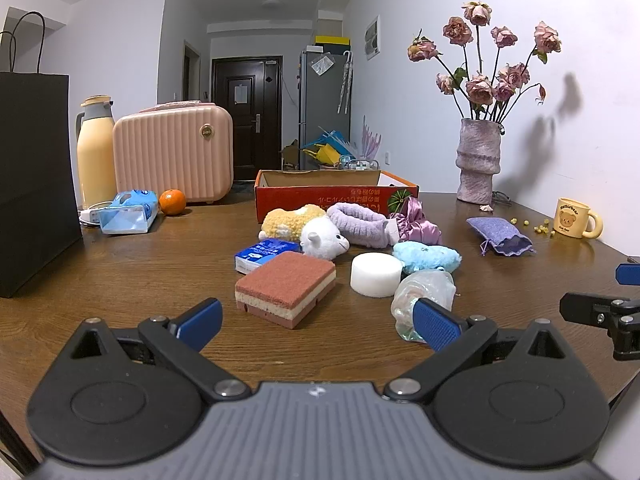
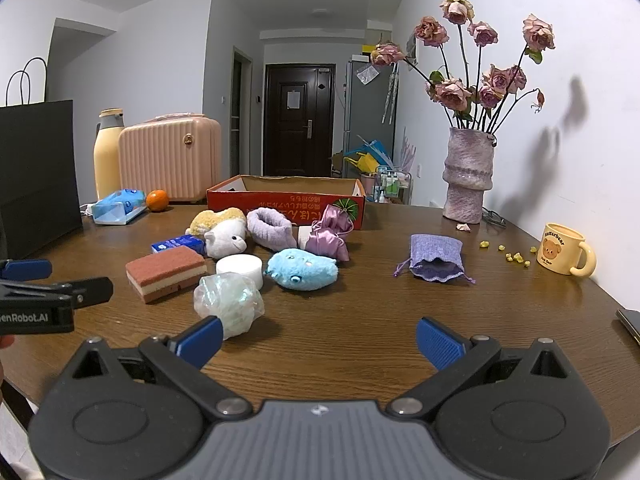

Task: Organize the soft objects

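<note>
Soft things lie in a cluster before an empty red cardboard box: a brown layered sponge, a white foam puck, a crumpled clear plastic bundle, a blue plush, a white and yellow sheep plush, a lilac headband and a purple satin piece. A purple pouch lies apart at the right. My left gripper stands open just short of the sponge. My right gripper is open over bare table.
On the wooden table stand a black paper bag, a yellow flask, a pink case, a tissue pack, an orange, a blue packet, a vase of dried roses and a bear mug. A phone lies at the right edge.
</note>
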A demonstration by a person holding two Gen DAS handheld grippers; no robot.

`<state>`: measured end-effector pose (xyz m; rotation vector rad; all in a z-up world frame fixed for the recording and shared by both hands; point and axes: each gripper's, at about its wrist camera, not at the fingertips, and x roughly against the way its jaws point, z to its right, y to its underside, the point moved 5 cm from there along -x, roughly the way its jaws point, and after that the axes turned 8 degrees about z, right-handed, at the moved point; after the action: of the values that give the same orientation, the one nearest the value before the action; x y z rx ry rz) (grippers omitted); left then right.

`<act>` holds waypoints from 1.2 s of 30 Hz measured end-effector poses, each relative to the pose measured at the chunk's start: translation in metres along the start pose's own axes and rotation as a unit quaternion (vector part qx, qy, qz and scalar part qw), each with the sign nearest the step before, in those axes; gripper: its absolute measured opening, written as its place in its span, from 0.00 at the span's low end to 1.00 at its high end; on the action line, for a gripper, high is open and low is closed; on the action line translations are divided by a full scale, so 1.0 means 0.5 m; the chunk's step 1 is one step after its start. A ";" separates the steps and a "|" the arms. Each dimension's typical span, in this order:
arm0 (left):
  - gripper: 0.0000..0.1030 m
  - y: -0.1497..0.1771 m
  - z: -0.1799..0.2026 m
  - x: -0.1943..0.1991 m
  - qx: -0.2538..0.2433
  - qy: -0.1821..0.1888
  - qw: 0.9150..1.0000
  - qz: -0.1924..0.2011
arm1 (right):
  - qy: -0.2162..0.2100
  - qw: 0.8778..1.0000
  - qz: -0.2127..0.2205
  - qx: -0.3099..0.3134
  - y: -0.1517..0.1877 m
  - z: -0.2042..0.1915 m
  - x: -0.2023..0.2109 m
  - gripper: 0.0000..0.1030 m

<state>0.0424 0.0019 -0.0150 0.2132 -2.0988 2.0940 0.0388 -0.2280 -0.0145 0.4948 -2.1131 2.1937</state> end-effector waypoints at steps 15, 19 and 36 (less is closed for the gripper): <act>1.00 0.001 -0.001 0.002 0.001 0.000 1.000 -0.001 | 0.000 1.000 -0.001 0.001 0.000 -0.003 -0.002 1.00; 1.00 0.001 -0.001 0.001 0.001 0.000 1.000 -0.001 | -0.001 1.000 -0.002 0.002 0.003 -0.005 -0.005 1.00; 1.00 0.014 -0.014 -0.009 0.002 -0.004 1.000 -0.003 | -0.009 1.000 -0.003 0.011 -0.001 -0.012 -0.024 1.00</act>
<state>0.0455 0.0087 -0.0227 0.2293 -2.0970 2.0971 0.0490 -0.2197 -0.0170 0.5233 -2.0957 2.2192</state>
